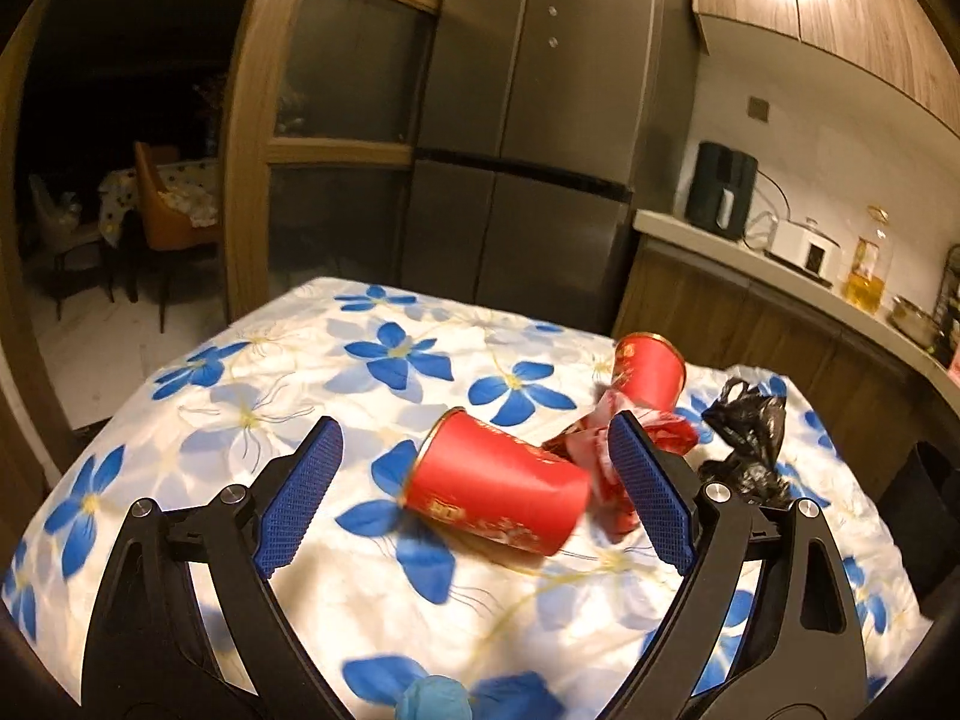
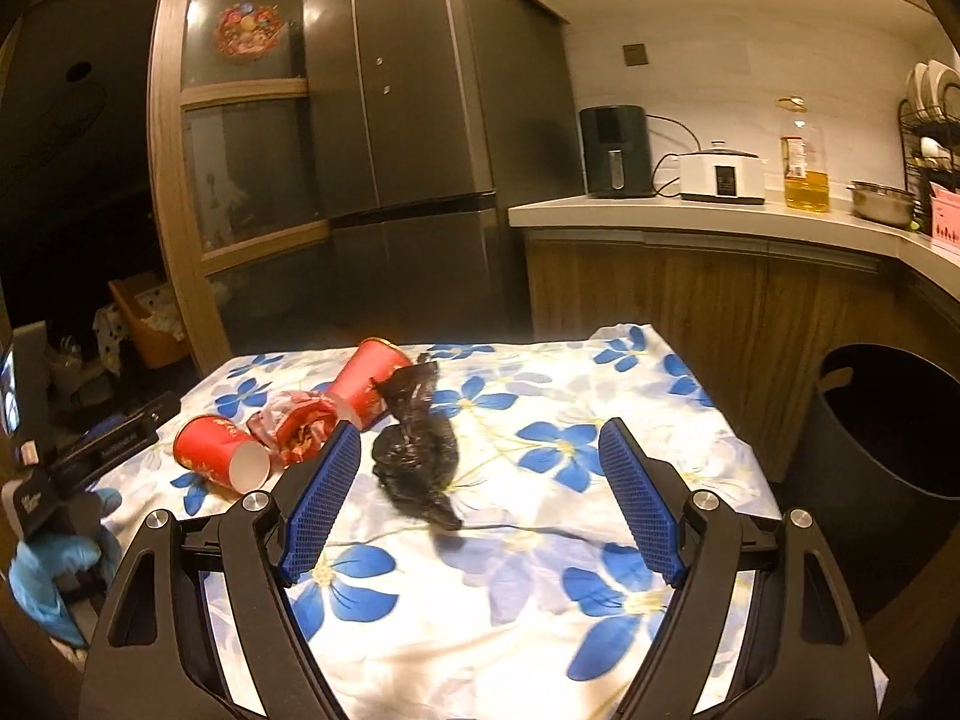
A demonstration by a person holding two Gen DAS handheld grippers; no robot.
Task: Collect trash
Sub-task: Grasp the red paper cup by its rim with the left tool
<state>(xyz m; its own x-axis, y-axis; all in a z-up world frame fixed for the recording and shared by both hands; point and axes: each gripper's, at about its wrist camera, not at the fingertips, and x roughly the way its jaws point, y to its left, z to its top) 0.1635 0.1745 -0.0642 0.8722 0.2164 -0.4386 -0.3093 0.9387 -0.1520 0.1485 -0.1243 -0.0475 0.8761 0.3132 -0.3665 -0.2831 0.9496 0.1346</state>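
Red paper cups bear gold print we cannot read; the nearer cup (image 1: 498, 483) lies on its side between the spread jaws of our left gripper (image 1: 474, 495), untouched; the second cup (image 1: 651, 369) lies tipped beyond a crumpled red wrapper (image 2: 300, 426); a crumpled black plastic bag (image 2: 417, 450) rests ahead of our right gripper (image 2: 480, 495), its jaws likewise spread and empty; all sit on a blue-flowered white cloth (image 2: 540, 540); a dark bin (image 2: 888, 420) stands beside the table, a grey refrigerator (image 2: 420, 120) behind.
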